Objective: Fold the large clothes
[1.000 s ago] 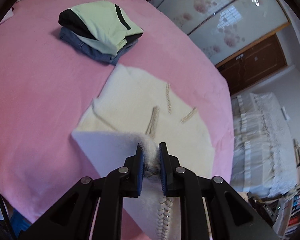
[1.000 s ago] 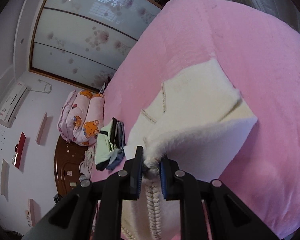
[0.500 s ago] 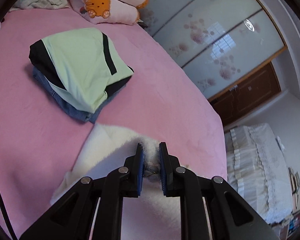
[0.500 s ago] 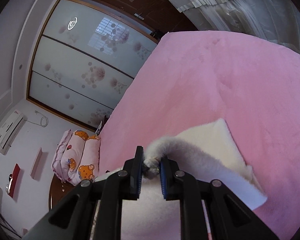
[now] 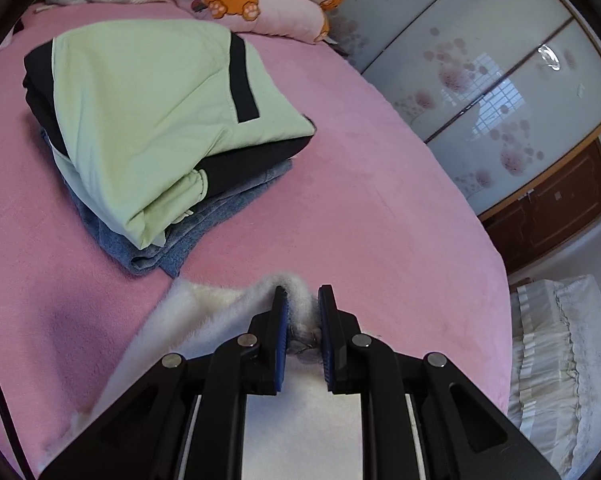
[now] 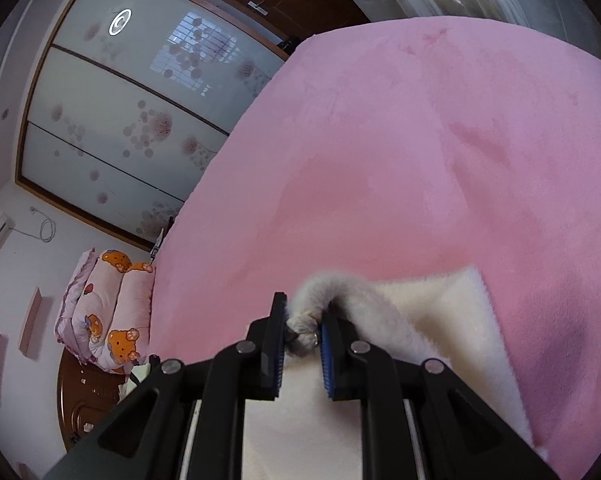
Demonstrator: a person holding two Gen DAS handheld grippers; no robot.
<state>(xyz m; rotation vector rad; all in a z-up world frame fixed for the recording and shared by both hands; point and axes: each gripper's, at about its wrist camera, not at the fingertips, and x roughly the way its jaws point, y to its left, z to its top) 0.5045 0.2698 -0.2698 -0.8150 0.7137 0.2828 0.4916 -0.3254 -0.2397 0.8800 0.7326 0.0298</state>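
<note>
Your left tool pinches a fuzzy edge of the white garment, just beside the folded clothes stack on the bed. Your right tool pinches another edge, the garment trailing beneath it.

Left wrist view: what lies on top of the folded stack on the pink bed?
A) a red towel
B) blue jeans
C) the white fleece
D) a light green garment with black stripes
D: the light green garment tops the stack, with blue denim beneath it.
</note>
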